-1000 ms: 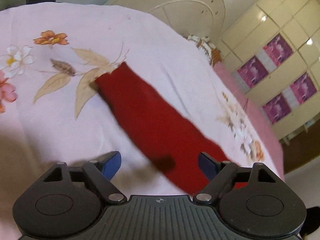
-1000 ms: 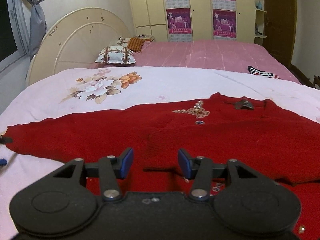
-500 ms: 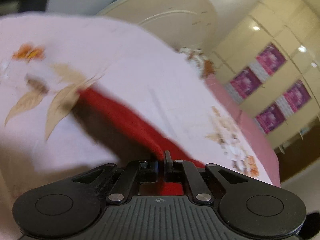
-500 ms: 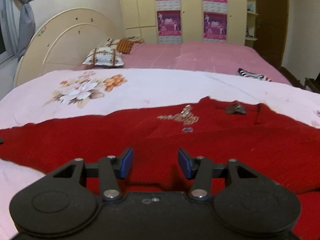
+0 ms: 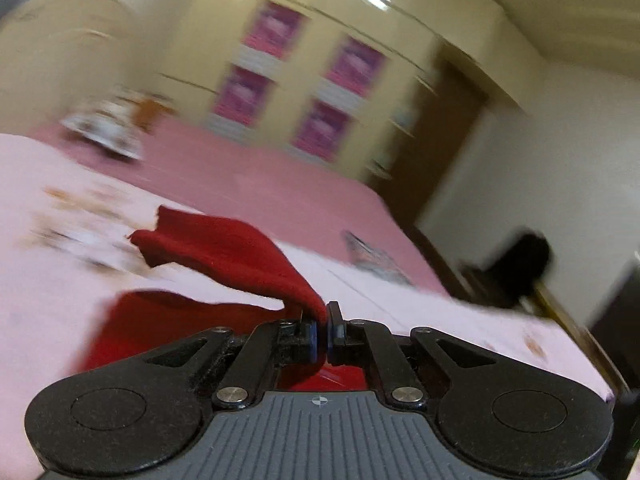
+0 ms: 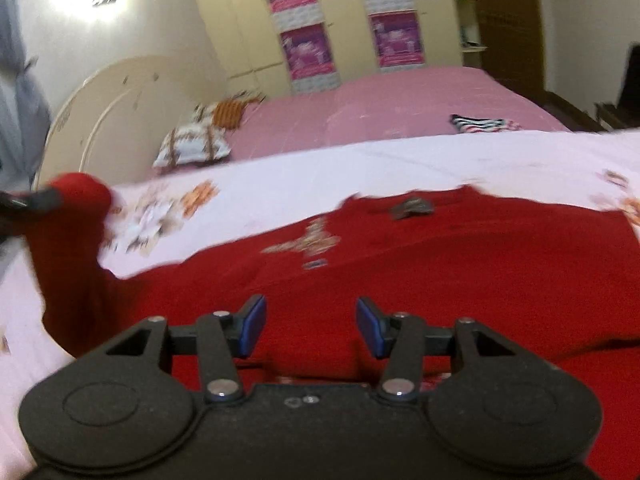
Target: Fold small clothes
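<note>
Left claw [image 5: 322,330], jaws just shut on the sleeve [image 5: 240,256] of the red sweater [image 6: 400,280], now lifts it off the bed [image 6: 360,172], starting the fold. Right claw [image 6: 311,326] hovers half-open and empty over the near body.

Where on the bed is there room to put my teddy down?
Bare pink sheet lies between the pillow and the striped cloth. The white quilt is free beyond the red sweater, which crowds the near side.

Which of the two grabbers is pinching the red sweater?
The left gripper: its pads are shut on the red sweater's sleeve, lifted off the bed. The right gripper is open, holding nothing.
</note>
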Tool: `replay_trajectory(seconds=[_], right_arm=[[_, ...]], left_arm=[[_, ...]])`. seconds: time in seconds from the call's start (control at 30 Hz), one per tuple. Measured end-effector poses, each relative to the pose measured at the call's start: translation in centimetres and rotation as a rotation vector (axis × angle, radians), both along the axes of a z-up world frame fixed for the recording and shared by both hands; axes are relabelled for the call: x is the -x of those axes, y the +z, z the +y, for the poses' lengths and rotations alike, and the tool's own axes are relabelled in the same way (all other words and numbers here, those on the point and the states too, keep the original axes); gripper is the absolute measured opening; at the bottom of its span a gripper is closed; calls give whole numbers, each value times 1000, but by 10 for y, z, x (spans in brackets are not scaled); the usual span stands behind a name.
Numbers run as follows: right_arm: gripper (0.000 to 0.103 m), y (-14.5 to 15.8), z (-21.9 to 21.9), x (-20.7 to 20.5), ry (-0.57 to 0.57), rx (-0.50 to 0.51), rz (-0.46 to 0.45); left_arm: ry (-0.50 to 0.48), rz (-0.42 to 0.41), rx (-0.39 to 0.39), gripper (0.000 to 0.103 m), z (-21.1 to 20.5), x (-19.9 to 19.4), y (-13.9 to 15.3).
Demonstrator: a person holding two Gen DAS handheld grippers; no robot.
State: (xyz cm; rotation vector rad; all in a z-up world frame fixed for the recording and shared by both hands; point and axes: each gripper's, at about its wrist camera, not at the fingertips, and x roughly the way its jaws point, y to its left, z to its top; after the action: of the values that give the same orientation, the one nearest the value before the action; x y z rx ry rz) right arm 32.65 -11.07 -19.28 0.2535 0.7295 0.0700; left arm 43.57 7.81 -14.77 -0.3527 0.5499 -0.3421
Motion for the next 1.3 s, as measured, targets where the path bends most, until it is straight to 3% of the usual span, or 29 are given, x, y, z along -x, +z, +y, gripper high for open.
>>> replay_trajectory(seconds=[0.1,0.17,0.27,0.33,0.37,0.43,0.47,0.5,0.57,0.73,0.9,1.0,1.07,1.13,1.3], right_arm=[[49,4,-41,15,-69,4,-5],[50,2,-69,26,-112,14,6],[50,-5,-104,36,-157,-12,41],[52,-10,-120,41,-169,-33,45],[53,-13,-125,43,-169,-44,45],[58,-16,-129,43,-163,-70,47],[58,-17,-130,41,-155,-89,49],[59,-16,-130,40,-145,-102,52],[63,-16,-131,40,-125,-114,58],[65,-19,-109,29,-44,-144,72],[66,-20,-60,13,62,-53,55],[66,-25,-32,1,94,37,57],[62,-30,-19,-7,92,101,72],[35,-32,-15,-12,84,160,78],[16,-17,-48,-6,-19,102,24]], left_arm=[[-129,50,-53,4,-76,-6,-21],[-193,116,-136,4,-121,-15,-41],[-257,234,-256,5,-159,-14,-63],[-247,208,-297,5,-167,-2,-58],[-242,199,-303,12,-168,0,-53],[-212,187,-263,51,-158,7,-40],[-180,159,-239,81,-144,16,-33],[-129,101,-215,92,-132,28,-21],[-94,56,-217,92,-117,38,-8],[31,69,-313,92,-64,41,-6],[235,193,-340,92,-10,40,-25],[290,282,-352,92,0,32,-45],[294,303,-351,92,-1,31,-50],[289,316,-358,92,-3,30,-55],[280,336,-370,92,-7,26,-64]])
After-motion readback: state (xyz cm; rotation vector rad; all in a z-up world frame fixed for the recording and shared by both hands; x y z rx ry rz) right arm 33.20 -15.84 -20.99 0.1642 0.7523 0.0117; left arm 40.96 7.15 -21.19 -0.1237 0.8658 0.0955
